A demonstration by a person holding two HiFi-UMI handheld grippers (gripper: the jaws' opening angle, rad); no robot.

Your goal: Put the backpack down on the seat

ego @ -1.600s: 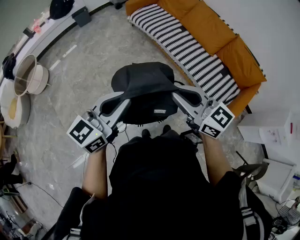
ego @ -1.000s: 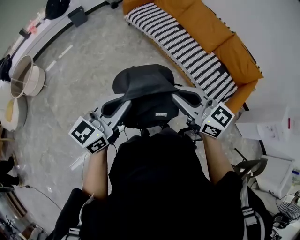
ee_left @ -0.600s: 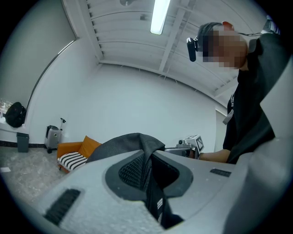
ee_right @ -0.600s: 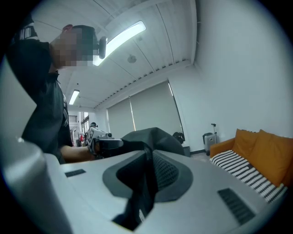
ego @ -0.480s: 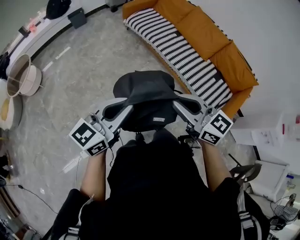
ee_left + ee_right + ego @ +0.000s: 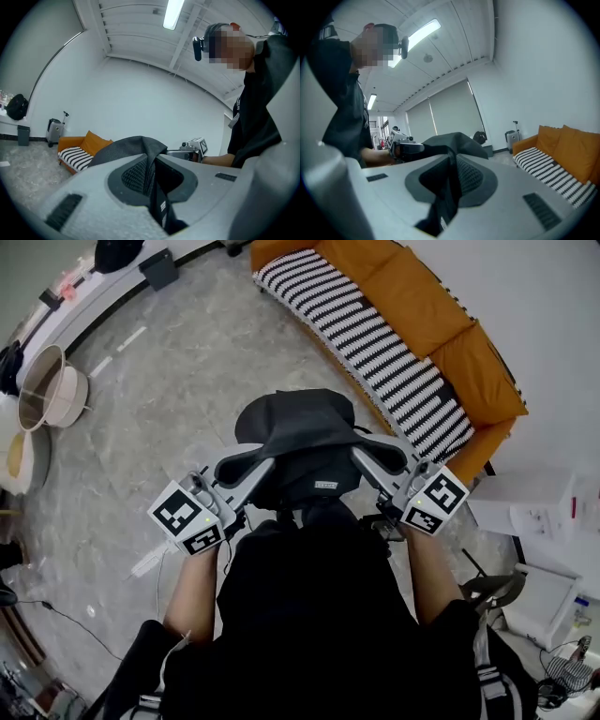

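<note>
Backpack (image 6: 295, 437) lower in view, left tool (image 6: 265, 465) and right tool (image 6: 360, 455) clamped on it, forearms (image 6: 190, 589) forward.

Black backpack (image 6: 295, 432), held up off the floor by 2 straps, near but apart from the striped, orange-backed sofa seat (image 6: 375, 338).

Grey stone floor (image 6: 187, 362) bears an orange sofa (image 6: 412, 296) and a beige tub (image 6: 52, 388).

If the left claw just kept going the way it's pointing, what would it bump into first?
The black backpack: the left claw is already shut on its fabric. Beyond, probably the right claw facing it, though depth is unclear.
</note>
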